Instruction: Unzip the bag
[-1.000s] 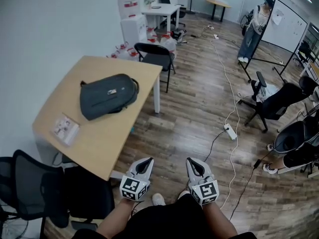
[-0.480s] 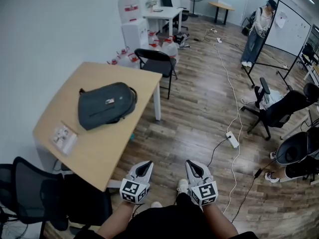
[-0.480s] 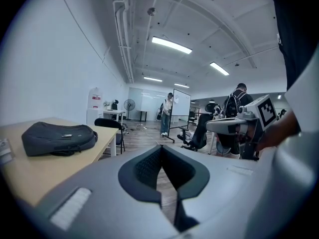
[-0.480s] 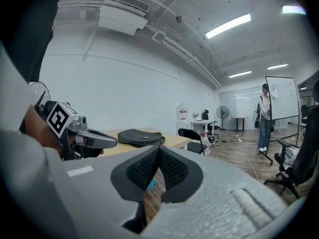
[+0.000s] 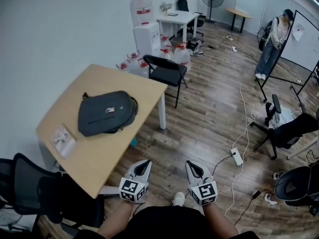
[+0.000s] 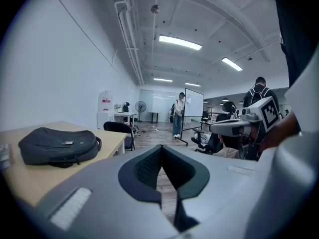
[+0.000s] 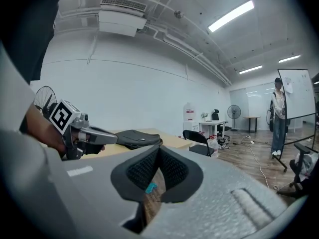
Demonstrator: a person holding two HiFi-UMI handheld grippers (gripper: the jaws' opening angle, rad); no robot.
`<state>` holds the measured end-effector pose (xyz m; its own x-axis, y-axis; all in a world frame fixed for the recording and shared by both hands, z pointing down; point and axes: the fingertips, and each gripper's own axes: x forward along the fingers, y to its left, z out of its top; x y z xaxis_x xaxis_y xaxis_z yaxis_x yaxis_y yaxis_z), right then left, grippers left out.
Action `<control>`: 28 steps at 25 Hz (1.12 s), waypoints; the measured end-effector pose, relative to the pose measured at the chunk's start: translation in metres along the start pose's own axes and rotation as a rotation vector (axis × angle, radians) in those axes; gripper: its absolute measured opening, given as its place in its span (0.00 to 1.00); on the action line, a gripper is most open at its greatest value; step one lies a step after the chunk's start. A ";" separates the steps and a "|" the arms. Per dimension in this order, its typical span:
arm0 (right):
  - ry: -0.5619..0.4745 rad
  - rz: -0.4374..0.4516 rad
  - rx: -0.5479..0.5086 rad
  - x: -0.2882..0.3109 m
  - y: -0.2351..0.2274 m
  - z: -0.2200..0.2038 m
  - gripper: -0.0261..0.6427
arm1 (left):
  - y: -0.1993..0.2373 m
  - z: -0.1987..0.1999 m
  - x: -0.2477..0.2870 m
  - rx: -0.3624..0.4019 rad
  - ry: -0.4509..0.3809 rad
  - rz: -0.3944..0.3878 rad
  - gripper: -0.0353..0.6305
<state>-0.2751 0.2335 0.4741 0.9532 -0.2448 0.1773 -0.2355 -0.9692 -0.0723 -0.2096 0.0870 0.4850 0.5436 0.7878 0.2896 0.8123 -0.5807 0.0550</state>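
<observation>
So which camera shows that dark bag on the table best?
The head view: the bag lies whole, seen from above. The left gripper view shows it side-on; the right gripper view only a small, distant sliver.

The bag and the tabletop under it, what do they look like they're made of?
Bag: probably synthetic fabric, dark grey, matte; it slumps softly without shine. Tabletop: likely wood-look laminate or veneer, smooth, evenly tan; can't tell which.
</observation>
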 end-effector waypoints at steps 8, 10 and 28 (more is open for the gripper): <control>-0.013 0.082 -0.039 0.019 -0.036 0.007 0.04 | 0.001 0.011 0.030 -0.002 -0.002 0.086 0.08; -0.012 0.098 -0.042 0.023 -0.041 0.009 0.04 | 0.002 0.013 0.033 -0.007 -0.001 0.102 0.08; 0.037 0.239 -0.079 0.166 -0.028 0.021 0.04 | 0.122 0.009 0.066 -0.071 0.014 0.210 0.08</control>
<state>-0.1063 0.2202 0.4850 0.8613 -0.4671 0.2001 -0.4691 -0.8822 -0.0401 -0.0730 0.0700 0.5025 0.6956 0.6456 0.3152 0.6645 -0.7449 0.0592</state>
